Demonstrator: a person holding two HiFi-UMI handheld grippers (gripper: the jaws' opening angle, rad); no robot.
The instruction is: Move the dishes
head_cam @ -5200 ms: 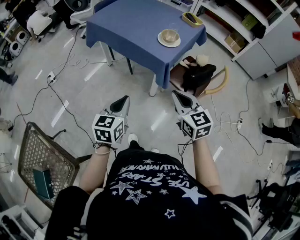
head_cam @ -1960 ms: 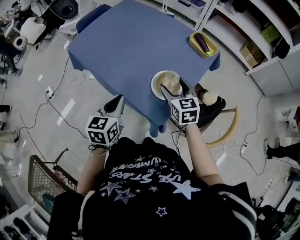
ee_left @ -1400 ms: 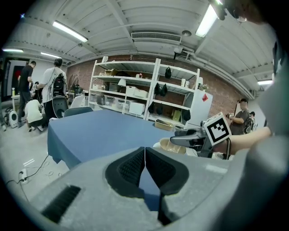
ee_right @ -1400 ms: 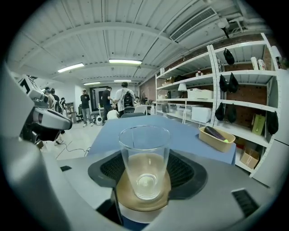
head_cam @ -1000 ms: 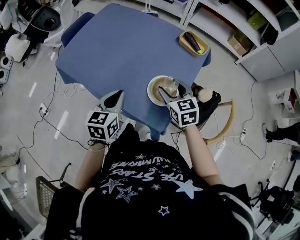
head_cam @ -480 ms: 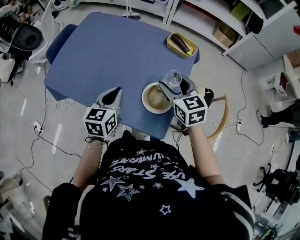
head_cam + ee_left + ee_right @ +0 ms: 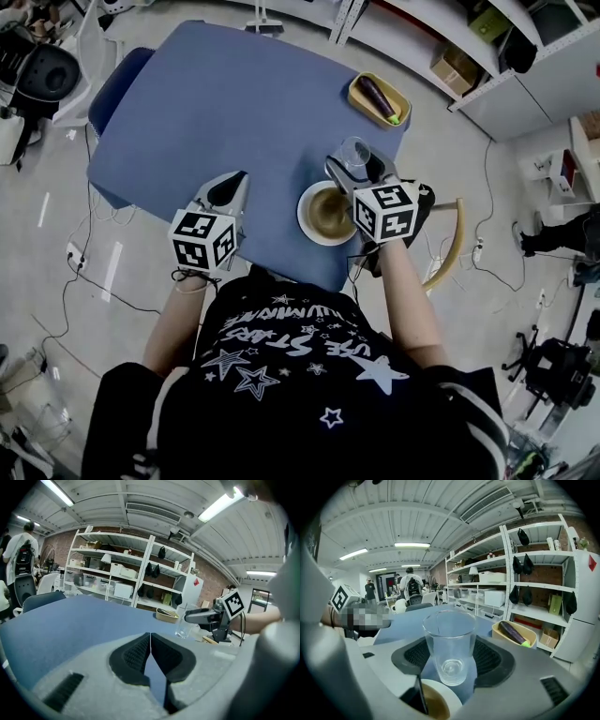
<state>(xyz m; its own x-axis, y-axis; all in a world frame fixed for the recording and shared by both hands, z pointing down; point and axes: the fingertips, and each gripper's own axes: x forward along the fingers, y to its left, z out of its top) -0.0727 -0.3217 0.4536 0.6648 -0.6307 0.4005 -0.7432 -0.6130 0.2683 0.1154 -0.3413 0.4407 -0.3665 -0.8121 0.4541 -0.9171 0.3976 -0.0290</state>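
My right gripper is shut on a clear empty glass, held upright in the air just beyond a white plate with a brown centre. The plate rests near the front edge of the blue table. In the right gripper view the glass stands between the black pads, with the plate's rim below it. My left gripper hovers over the table's front edge, left of the plate, shut and empty; its pads meet. From the left gripper view the glass shows to the right.
A yellow dish with an aubergine sits at the table's far right corner. A blue chair stands at the table's left, a wooden chair with a dark bag at its right. Shelves line the back; cables lie on the floor.
The glass has come off the plate and now hangs beyond it in my right gripper. My left gripper has moved forward over the table's edge.
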